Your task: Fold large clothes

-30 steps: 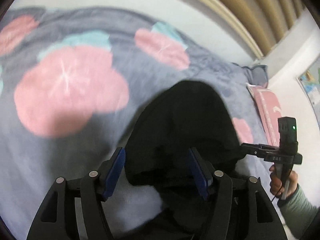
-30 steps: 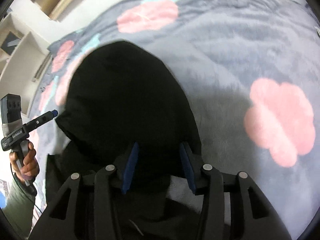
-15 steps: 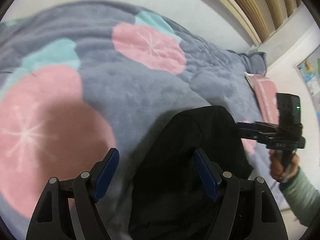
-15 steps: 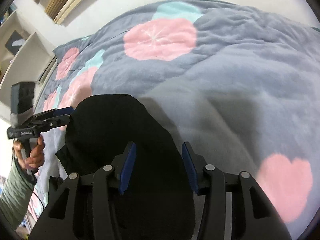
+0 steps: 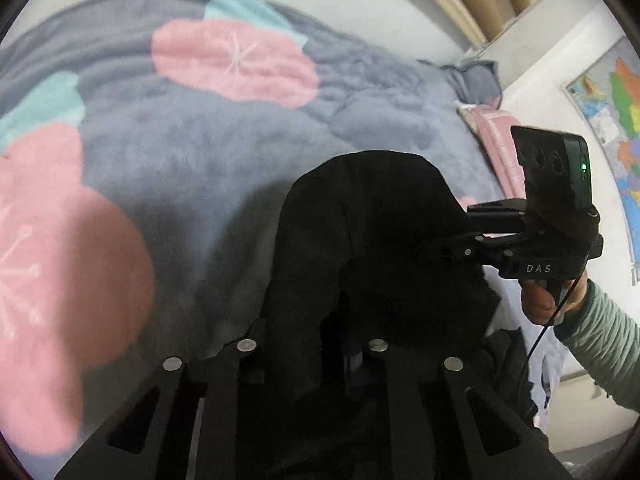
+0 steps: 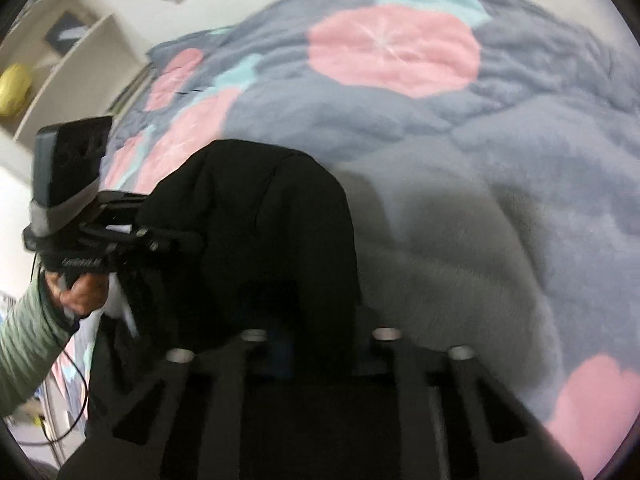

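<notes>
Garment: black garment (image 5: 372, 240), bunched in the lower centre of both views, lying on the blanket.
Left hand-held gripper (image 5: 352, 360): jaws have just been closing, now clenched on the garment's near edge.
Right hand-held gripper (image 6: 316, 344): jaws have likewise just closed, clamped on the garment; seen at right of the left view (image 5: 452, 252).
Blanket: grey blanket (image 6: 500, 168) with pink and teal flowers, filling the upper frame.
Sleeve: green sleeve (image 5: 600, 344), lower right.

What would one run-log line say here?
left tool: shut on black garment | right tool: shut on black garment | under: flowered blanket
</notes>
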Demonstrator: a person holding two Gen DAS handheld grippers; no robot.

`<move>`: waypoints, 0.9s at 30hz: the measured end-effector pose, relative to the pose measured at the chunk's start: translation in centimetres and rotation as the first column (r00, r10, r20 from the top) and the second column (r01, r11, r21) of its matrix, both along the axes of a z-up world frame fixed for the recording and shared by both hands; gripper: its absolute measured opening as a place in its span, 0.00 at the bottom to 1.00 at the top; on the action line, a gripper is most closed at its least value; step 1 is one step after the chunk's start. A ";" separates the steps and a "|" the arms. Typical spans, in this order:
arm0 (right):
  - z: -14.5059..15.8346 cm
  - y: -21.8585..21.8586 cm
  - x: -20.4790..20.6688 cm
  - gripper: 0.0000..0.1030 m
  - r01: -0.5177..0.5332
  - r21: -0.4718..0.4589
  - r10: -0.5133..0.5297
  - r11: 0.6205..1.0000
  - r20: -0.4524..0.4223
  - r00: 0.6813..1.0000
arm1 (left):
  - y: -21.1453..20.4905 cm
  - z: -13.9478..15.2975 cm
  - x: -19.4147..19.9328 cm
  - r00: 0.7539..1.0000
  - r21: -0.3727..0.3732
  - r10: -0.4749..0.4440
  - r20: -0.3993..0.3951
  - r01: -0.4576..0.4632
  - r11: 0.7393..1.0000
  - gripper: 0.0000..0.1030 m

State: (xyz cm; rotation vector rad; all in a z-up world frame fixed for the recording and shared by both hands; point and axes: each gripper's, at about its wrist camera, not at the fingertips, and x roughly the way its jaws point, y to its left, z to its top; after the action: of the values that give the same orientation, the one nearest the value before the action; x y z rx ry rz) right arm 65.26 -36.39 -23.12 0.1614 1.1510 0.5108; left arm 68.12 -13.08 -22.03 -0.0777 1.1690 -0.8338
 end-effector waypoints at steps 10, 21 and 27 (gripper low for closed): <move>8.8 3.2 -12.3 0.15 -0.036 -0.127 0.060 0.991 0.197 0.979 | 2.5 8.7 -12.0 0.983 -0.001 -0.033 0.181 0.034 0.999 0.16; 12.6 6.3 -29.8 0.15 -0.026 -0.142 0.060 0.990 0.247 0.967 | 4.9 12.2 -28.1 0.974 -0.023 -0.130 0.184 0.137 0.990 0.16; 8.1 8.7 -38.0 0.15 -0.051 -0.181 0.081 0.982 0.164 0.983 | 5.9 6.8 -35.0 0.986 0.014 -0.155 0.058 0.154 0.988 0.18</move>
State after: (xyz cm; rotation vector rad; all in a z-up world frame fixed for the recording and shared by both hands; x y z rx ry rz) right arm 27.30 -27.67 -14.98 -0.0736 1.0303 0.4695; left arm 33.09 -7.19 -15.21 0.0454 1.1336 -0.9612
